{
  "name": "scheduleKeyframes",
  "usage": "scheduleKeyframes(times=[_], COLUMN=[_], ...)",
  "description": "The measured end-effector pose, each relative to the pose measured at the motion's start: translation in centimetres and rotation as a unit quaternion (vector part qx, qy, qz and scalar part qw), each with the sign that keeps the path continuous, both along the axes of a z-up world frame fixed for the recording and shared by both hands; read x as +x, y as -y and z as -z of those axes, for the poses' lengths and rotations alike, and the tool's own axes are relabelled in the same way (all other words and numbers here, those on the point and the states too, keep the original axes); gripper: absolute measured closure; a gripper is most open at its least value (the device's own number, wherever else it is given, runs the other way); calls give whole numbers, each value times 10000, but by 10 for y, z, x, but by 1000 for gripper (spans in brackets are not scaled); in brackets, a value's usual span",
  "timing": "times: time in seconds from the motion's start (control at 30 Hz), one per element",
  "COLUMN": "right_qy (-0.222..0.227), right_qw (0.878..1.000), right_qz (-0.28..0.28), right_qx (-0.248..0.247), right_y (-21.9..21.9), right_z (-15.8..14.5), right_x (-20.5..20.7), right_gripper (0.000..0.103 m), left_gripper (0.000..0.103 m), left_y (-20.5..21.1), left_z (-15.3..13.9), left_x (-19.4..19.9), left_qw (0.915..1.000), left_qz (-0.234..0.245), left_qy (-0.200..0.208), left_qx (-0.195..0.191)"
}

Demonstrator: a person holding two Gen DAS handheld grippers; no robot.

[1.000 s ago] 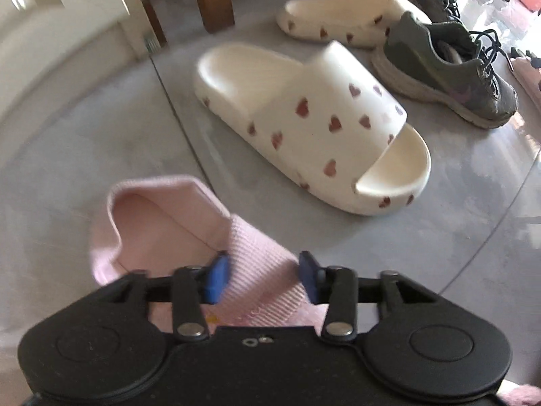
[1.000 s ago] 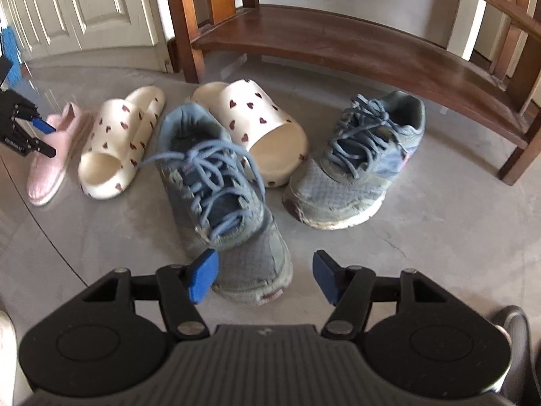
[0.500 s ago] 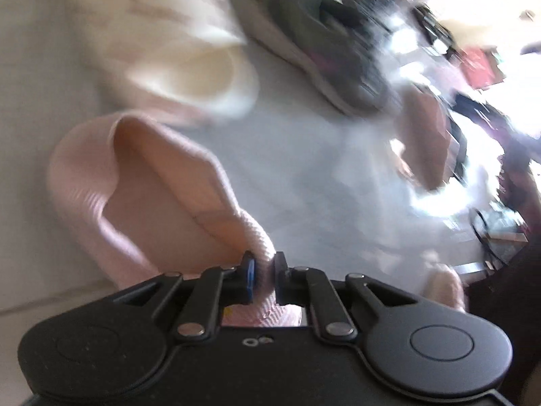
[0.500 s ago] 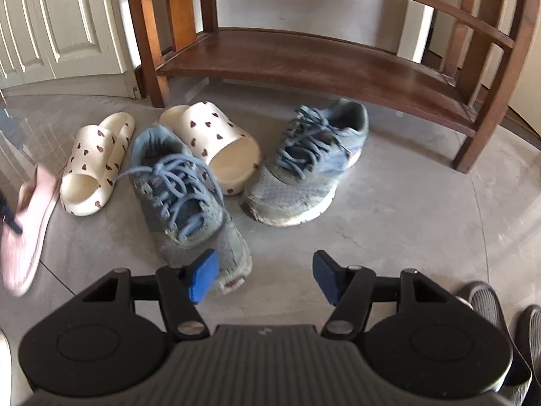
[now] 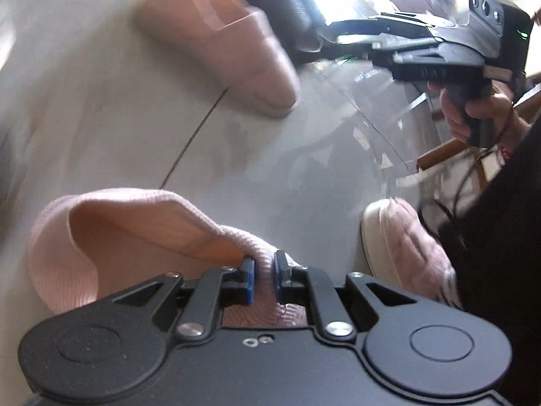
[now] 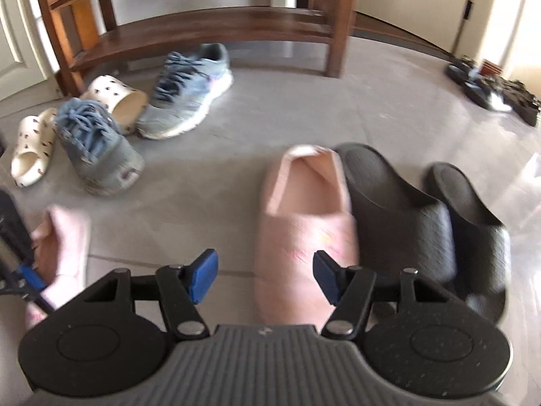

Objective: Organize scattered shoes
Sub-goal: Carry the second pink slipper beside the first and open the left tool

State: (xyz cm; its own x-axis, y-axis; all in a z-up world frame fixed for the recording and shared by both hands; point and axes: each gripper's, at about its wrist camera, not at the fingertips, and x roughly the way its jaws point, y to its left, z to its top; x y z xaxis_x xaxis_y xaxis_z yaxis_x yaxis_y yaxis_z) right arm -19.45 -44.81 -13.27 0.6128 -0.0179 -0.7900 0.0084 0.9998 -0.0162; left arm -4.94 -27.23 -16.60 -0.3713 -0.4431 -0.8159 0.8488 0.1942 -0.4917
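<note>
My left gripper [image 5: 263,277] is shut on the knitted upper edge of a pink slipper [image 5: 101,237], which hangs off the floor in the blurred left wrist view. Its mate, a second pink slipper [image 5: 230,50], lies on the grey floor ahead. The right wrist view shows that mate [image 6: 304,230] just beyond my open right gripper [image 6: 263,275], whose pads do not touch it. At that view's left edge the left gripper [image 6: 20,270] carries the held slipper [image 6: 64,247]. A person's hand [image 5: 473,115] holds the right gripper [image 5: 439,50].
Two black slides [image 6: 399,216] lie right of the floor slipper. Two grey sneakers [image 6: 98,149] and two cream heart-print slides [image 6: 33,149] sit at the left before a wooden bench [image 6: 209,30]. Dark sandals [image 6: 490,91] lie far right. A fluffy pink slipper [image 5: 405,247] is beside me.
The left gripper closed on the pink slipper and carried it away from the cream slides toward its mate. The right gripper swung from the sneakers to the other pink slipper and black slides.
</note>
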Motion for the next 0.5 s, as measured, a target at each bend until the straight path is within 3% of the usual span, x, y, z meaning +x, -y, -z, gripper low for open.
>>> scheduleKeyframes(times=[0.2,0.5], right_qy=[-91,-44], right_qw=[9999,9992], right_qz=[-13,-340], right_qx=[-141,190], right_y=[24,34], right_z=[12,29], right_x=[-21,-28], right_gripper=[37,37], left_gripper=[94,93], left_y=[65,114], left_z=[-6,-7], left_x=[15,51], left_qw=[9974,9894], left_qz=[426,627], left_qy=[577,1310], left_qx=[-103,-17])
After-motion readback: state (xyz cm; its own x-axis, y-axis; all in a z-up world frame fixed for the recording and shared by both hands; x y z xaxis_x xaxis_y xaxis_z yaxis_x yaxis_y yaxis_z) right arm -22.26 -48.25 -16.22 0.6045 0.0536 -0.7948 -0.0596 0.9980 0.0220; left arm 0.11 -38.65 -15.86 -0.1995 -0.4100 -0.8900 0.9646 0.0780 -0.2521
